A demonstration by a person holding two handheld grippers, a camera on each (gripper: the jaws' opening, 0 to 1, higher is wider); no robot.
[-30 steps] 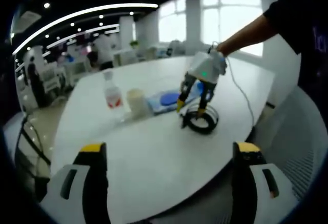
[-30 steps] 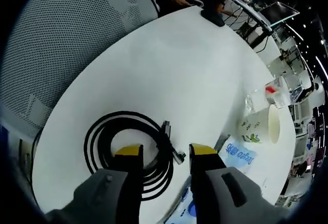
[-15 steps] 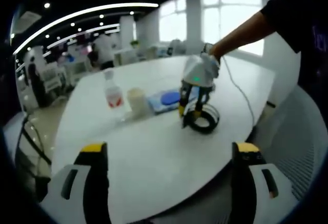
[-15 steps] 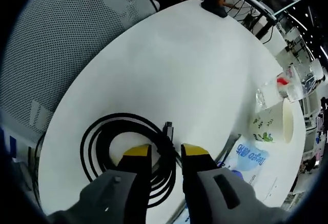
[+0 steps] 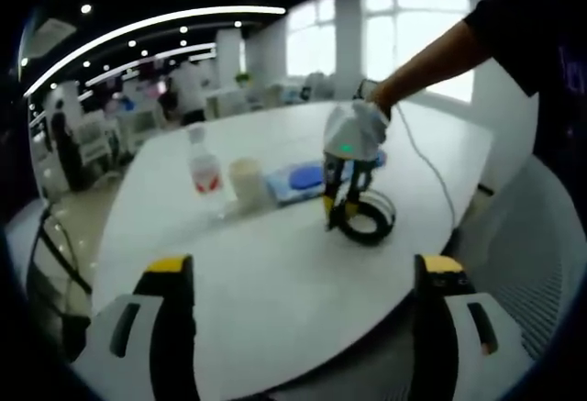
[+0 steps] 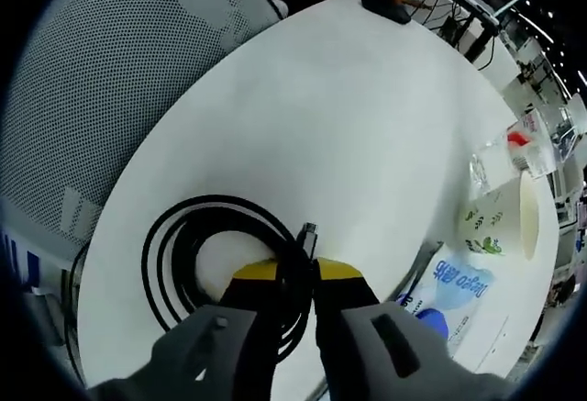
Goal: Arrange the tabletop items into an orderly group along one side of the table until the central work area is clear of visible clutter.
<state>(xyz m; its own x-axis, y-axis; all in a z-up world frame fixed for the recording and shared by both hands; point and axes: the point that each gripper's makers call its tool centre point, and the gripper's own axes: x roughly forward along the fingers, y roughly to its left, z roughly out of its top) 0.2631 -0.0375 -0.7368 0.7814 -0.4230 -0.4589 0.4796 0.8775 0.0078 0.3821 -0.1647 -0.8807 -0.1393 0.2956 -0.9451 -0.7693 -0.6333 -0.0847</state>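
Right gripper (image 6: 295, 271), jaws pinched nearly together, clamps the coiled black cable (image 6: 193, 236) lying near the edge of the white table (image 6: 367, 126); its plug end pokes up just past the yellow tips. Left gripper (image 5: 298, 277) hangs wide apart over bare tabletop, holding nothing. Farther along stand a water bottle (image 5: 203, 170), paper cup (image 5: 245, 182) and blue packet (image 5: 303, 179), its lettering too blurred to read.

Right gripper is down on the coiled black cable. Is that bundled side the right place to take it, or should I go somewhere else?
Stay there. The right gripper comes from above with its fingers straddling the black cable on the side nearest its connector, where all the loops run bundled together. The coil lies flat on the white table, so pinching across that bundle should probably lift every loop at once.
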